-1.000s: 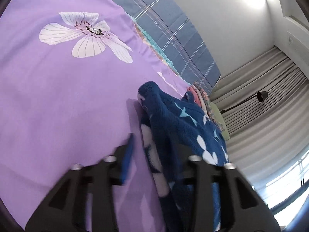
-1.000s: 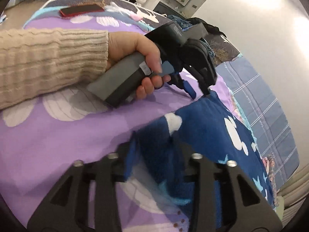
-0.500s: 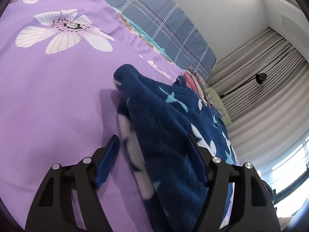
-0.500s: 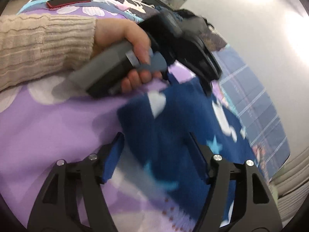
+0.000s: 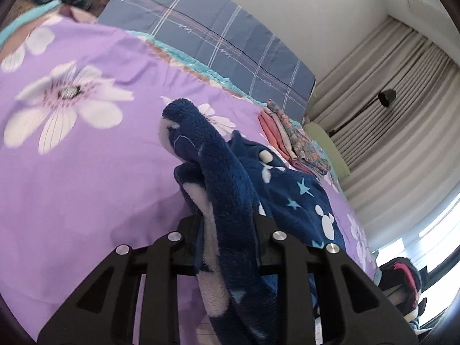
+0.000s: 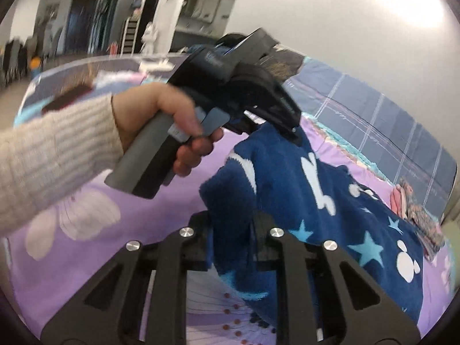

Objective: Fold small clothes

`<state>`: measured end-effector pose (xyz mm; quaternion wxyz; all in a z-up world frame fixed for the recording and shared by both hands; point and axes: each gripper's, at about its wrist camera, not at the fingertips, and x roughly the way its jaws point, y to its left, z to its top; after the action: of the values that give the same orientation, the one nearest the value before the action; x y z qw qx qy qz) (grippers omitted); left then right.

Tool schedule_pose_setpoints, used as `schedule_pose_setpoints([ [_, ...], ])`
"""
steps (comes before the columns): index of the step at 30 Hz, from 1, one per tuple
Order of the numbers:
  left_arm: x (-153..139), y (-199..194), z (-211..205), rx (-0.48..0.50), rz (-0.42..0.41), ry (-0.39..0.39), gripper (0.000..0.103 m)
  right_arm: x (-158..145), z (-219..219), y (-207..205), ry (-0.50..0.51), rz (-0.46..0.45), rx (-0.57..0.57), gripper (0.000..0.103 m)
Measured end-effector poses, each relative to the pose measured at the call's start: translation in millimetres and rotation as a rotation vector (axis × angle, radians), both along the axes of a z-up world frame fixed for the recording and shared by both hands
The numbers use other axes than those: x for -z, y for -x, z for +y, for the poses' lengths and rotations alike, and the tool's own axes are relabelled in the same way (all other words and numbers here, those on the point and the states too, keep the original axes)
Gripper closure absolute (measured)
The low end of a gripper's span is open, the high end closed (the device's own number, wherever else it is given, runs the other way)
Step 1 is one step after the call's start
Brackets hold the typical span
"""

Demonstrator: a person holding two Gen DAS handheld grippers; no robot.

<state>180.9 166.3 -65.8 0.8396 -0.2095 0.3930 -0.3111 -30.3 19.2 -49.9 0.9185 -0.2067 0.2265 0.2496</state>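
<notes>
From the left wrist cam the left gripper (image 5: 228, 238) is closing down on a bunched edge of the blue fleece garment (image 5: 290, 198) on the purple bedspread (image 5: 72, 187), and from the right cam the right gripper (image 6: 231, 241) is closing on the other edge, so I'd say it's the grab-and-lift step and next both need to carry that edge over evenly.

The fleece garment (image 5: 290, 189) is navy with white mouse heads and pale blue stars. The bedsheet (image 5: 72, 172) is lilac with white flowers. At two o'clock a pillow (image 5: 230, 43) is blue-grey plaid. The sleeve (image 6: 51, 149) is cream ribbed knit.
</notes>
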Motion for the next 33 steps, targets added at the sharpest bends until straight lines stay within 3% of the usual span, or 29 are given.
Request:
schedule_pose_setpoints([
  [11,-41.2,-1.4,-40.1,0.02,-0.028,-0.044,0.077,-43.3,-54.2,-11.4,-0.189,0.028,0.059,0.086],
  [24,-78.3,-1.6,-111.7,0.071,-0.055,-0.098,0.077,-62.6,-131.7,-8.0,-0.425,0.056,0.147,0.087],
  [33,-93.1,-4.0,-226.2,0.156,-0.074,-0.244,0.077,-55.0,-223.3,-0.9,-0.662,0.097,0.258,0.087],
])
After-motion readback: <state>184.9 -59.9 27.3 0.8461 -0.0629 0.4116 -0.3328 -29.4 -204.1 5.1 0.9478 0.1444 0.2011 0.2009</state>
